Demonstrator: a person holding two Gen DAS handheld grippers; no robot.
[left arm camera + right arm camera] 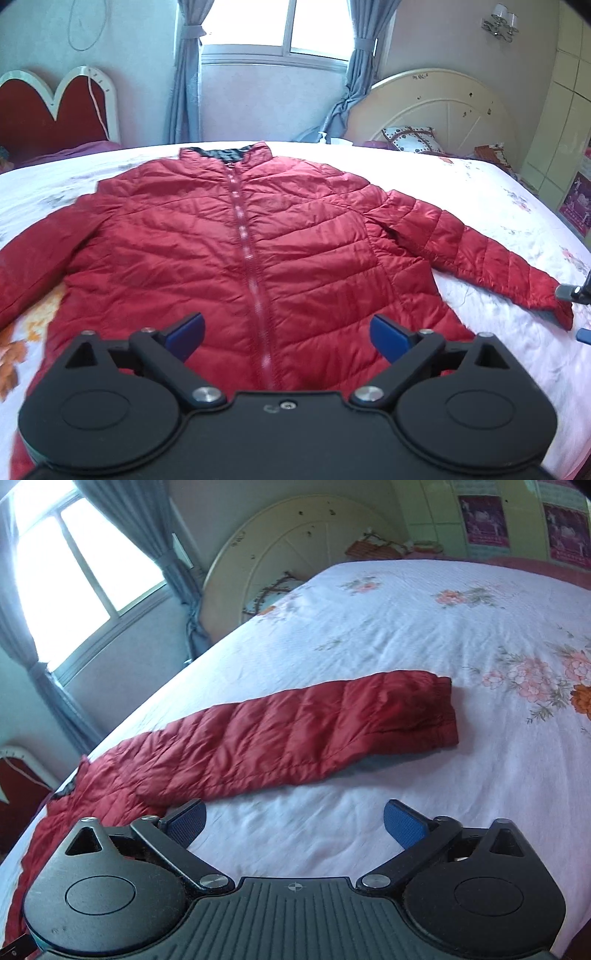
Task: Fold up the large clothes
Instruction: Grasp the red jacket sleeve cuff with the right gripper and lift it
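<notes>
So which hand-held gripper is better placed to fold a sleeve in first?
Probably right: the right hand-held gripper hovers open beside the outstretched sleeve; the left hand-held gripper sits over the jacket's hem.

- I saw one red jacket (258, 251), with two sleeves.
- I held two grippers: left gripper (287, 338), right gripper (294, 825).
- There were one bed sheet (406, 620), two headboards, one window (280, 26).

— What do you have around you?
— A white floral bedsheet (424, 635), with a round cream headboard (443, 107) at its far end.
— And behind it?
— You face a bright window (284, 26) with tied blue-grey curtains (184, 74), and a red heart-shaped headboard (51, 114) off left.
</notes>
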